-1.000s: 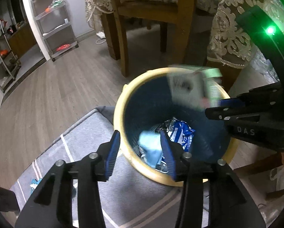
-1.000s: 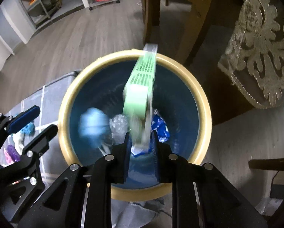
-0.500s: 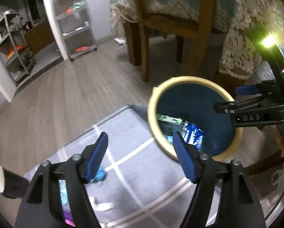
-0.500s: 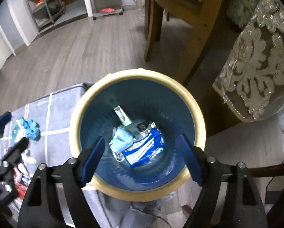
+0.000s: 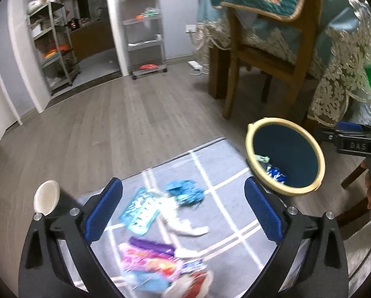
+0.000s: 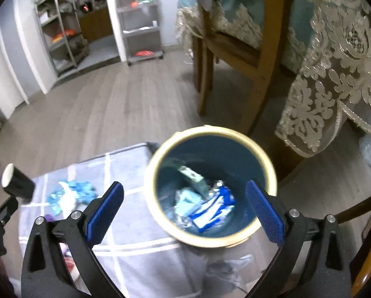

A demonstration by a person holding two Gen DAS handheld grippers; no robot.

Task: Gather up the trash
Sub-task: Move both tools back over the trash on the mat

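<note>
A yellow-rimmed blue bin (image 6: 210, 130) stands on the floor below my right gripper (image 6: 184, 186). That gripper's jaws are opening wide, with nothing between them. In the bin lie a green box (image 6: 192, 173), a light blue wad (image 6: 185, 201) and a blue-white wrapper (image 6: 210, 213). My left gripper (image 5: 183, 186) hovers over the grey rug (image 5: 222, 173), its jaws also opening and empty. Below it lie a teal wrapper (image 5: 139, 211), a crumpled blue wrapper (image 5: 185, 191), white tissue (image 5: 183, 223), a purple item (image 5: 150, 245) and pink-red wrappers (image 5: 155, 265). The bin (image 5: 249, 144) is to its right.
A dark paper cup (image 5: 46, 196) lies at the rug's left edge. A wooden chair (image 5: 259, 62) and a lace tablecloth (image 5: 346, 87) stand just behind the bin. Metal shelves (image 5: 145, 24) line the far wall across bare wood floor (image 5: 111, 124).
Both grippers opened; the green box and the light blue wad fell into the bin. My left gripper swung left from the bin to over the rug's litter. My right gripper rose.
</note>
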